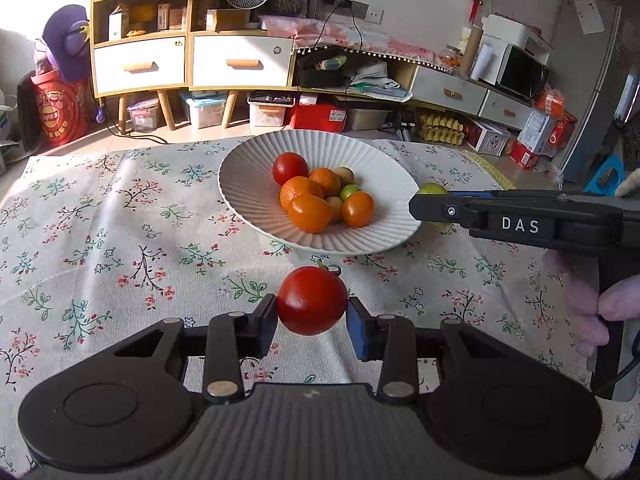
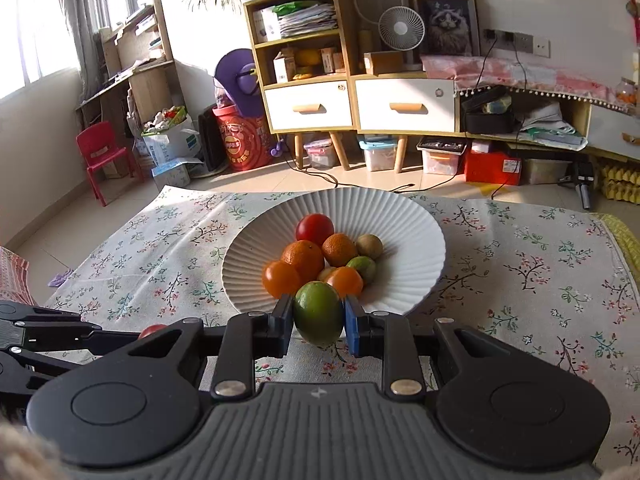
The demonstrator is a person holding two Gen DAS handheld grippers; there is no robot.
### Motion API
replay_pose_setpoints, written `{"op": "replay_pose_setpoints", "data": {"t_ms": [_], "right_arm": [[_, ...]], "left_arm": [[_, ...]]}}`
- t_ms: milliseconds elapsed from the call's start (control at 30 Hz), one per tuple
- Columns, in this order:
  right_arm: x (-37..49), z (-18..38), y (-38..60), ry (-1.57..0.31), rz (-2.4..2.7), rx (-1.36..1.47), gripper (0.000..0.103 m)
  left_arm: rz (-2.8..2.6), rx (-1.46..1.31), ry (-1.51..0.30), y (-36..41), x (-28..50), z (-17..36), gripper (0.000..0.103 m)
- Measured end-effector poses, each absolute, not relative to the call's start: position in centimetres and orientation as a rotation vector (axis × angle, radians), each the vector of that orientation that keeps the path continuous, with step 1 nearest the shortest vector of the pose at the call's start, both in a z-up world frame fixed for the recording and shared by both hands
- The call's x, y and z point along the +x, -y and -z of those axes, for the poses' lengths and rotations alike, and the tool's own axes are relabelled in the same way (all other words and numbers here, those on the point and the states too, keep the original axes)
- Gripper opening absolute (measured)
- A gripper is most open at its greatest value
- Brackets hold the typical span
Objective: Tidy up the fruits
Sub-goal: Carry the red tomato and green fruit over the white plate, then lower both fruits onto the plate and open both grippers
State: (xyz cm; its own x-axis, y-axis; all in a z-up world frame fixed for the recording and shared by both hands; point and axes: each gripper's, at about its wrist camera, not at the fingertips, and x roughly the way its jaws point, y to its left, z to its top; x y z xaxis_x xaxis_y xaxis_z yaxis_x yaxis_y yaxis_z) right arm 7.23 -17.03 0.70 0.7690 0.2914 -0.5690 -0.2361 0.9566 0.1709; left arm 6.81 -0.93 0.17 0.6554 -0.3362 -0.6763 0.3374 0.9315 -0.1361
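Both black grippers, left and right, clamp round fruit, a glossy red tomato and a smooth green lime; either could roll off the heaped ribbed white plate.

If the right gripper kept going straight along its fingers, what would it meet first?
Probably the near rim of the plate, then the piled fruit. The right gripper holds a green fruit; height above the rim is unclear.

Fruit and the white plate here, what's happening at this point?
A person holds a gripper in each hand. The left gripper is shut on a red tomato, held short of the white plate. The right gripper is shut on a green lime, at the plate's near rim. The plate already holds a tomato, several orange fruits and small green and brownish ones.
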Motion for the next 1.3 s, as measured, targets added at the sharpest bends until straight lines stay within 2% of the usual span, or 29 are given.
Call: {"op": "replay_pose_setpoints", "data": {"t_ms": [633,1133,1233,1300], "right_arm": [[12.3,1.8,19.2,-0.694,-0.283,0.115,0.024],[13.1,2.1,18.5,-0.688,-0.289,0.09,0.024],[12.9,2.0,18.6,-0.686,-0.287,0.093,0.026],[13.0,1.9,18.7,-0.688,-0.285,0.099,0.028]], "left_arm": [[0.399,-0.024,-0.766,4.9,12.9,1.8,0.031],[0.416,-0.005,-0.768,5.9,13.6,2.2,0.032],[0.424,-0.001,-0.77,6.1,13.6,2.0,0.038],[0.425,-0.005,-0.768,6.0,13.5,1.9,0.046]]}}
